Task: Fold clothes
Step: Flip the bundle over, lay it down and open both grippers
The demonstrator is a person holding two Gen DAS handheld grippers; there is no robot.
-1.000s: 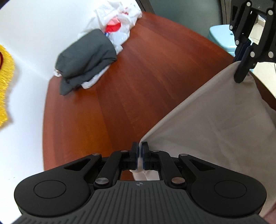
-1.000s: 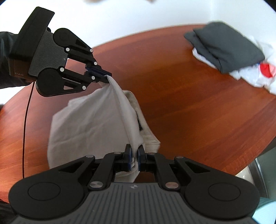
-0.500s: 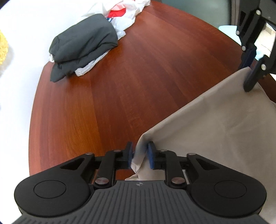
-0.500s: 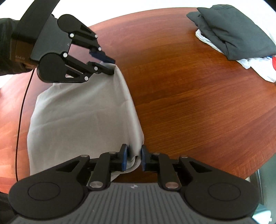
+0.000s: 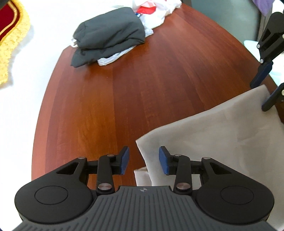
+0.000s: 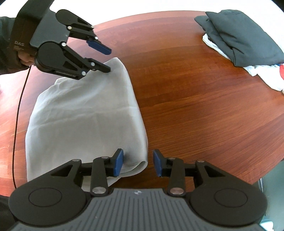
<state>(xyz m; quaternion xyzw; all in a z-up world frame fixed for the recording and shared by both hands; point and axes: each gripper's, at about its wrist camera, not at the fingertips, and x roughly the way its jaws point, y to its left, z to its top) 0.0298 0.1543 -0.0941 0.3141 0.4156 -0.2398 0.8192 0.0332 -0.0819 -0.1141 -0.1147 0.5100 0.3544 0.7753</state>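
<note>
We have just been opening both grippers, left gripper (image 5: pixel 143 160) and right gripper (image 6: pixel 137 162): the folded grey garment (image 6: pixel 85 113) lies released on the table (image 6: pixel 195 106); further folds probably remain.

White letters "DAS" stand on the side of the left gripper (image 6: pixel 109 59), near the hand (image 6: pixel 24 59) holding it. No other words can be read.

wooden table (image 6: pixel 186 99) carries grey cloth (image 6: pixel 85 113), dark folded garment (image 6: pixel 241 39), perhaps plastic bags (image 5: pixel 152 12).

Both tongs opened, grey cloth (image 6: pixel 85 113) released, lying flat
</note>
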